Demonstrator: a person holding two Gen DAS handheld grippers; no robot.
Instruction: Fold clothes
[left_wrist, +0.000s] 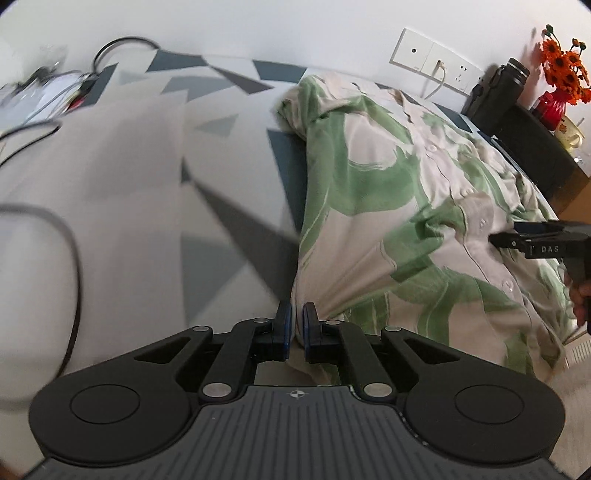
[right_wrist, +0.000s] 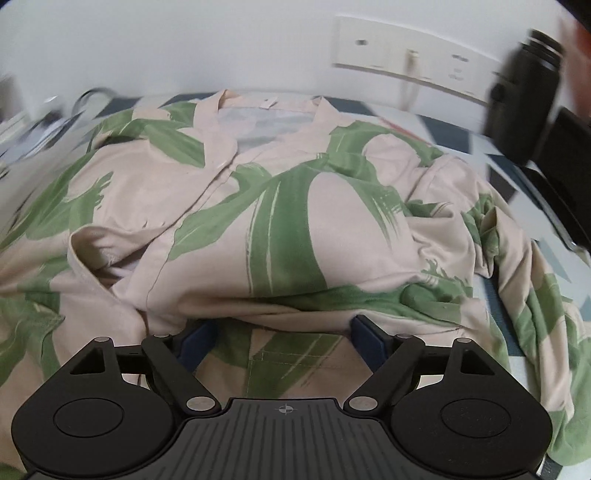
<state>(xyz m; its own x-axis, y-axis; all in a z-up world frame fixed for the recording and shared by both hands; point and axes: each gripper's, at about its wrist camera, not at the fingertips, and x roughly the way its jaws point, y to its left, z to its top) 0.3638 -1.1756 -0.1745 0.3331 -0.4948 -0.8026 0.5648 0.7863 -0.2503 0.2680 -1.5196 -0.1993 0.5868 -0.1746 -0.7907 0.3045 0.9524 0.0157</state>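
Note:
A beige button-up shirt (left_wrist: 399, 206) with a green leaf print lies crumpled on the bed, collar toward the wall. In the left wrist view my left gripper (left_wrist: 297, 317) is shut on the shirt's near left edge, and creases run from the pinch into the cloth. My right gripper (left_wrist: 496, 238) comes in from the right over the button placket, with a hand behind it. In the right wrist view the shirt (right_wrist: 280, 206) fills the frame. The right gripper (right_wrist: 284, 328) stands wide open, a fold of cloth lying across the gap without the pads pressing on it.
The bedspread (left_wrist: 155, 173) has grey, blue and white triangles. Cables (left_wrist: 70, 258) loop at its left side. On the wall is a socket panel (left_wrist: 432, 55). A black bottle (left_wrist: 498, 92), orange flowers in a red vase (left_wrist: 554, 103) and a mug stand on a dark bedside cabinet (left_wrist: 535, 147).

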